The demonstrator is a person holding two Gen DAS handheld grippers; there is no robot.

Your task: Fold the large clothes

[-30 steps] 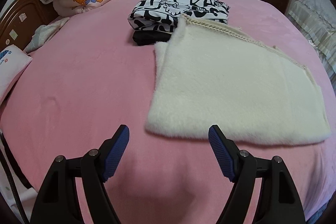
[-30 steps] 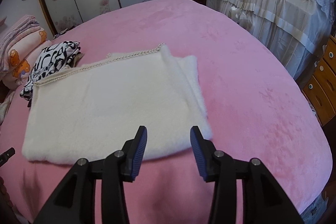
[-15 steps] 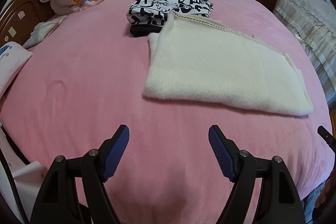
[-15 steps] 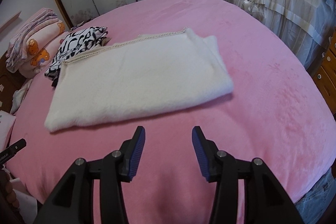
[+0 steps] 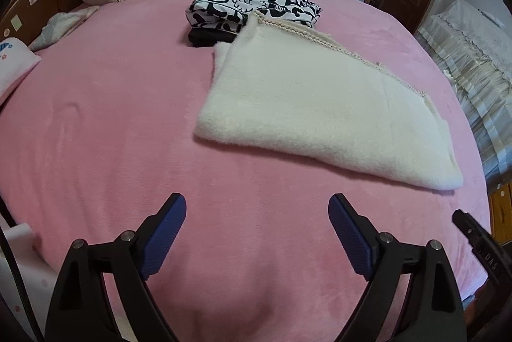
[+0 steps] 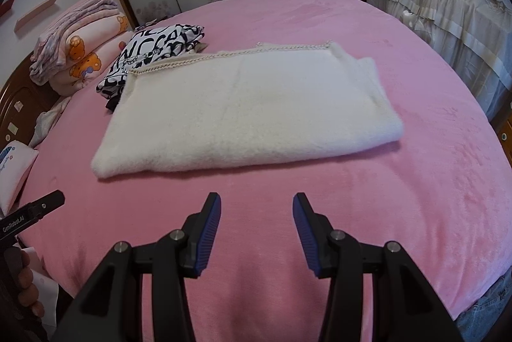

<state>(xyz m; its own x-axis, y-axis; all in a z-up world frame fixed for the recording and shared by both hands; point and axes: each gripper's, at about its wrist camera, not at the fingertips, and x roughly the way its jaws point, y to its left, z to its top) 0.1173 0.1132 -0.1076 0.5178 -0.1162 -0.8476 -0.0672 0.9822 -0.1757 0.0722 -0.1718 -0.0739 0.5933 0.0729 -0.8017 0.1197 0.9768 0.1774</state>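
Folded cream fleece (image 6: pixel 246 114) at frame centre; left tool (image 5: pixel 257 233) opening, right tool (image 6: pixel 257 230) parted, both empty. A one-sided pinch could unravel it.

Cream garment (image 6: pixel 249 114) on pink bedspread (image 6: pixel 400 188)

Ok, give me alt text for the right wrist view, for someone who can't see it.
A fluffy cream-white folded garment lies flat on a pink plush bedspread, its far left corner resting on a folded black-and-white lettered cloth. In the foreground the right tool hovers over bare bedspread short of the garment, jaws apart and empty.
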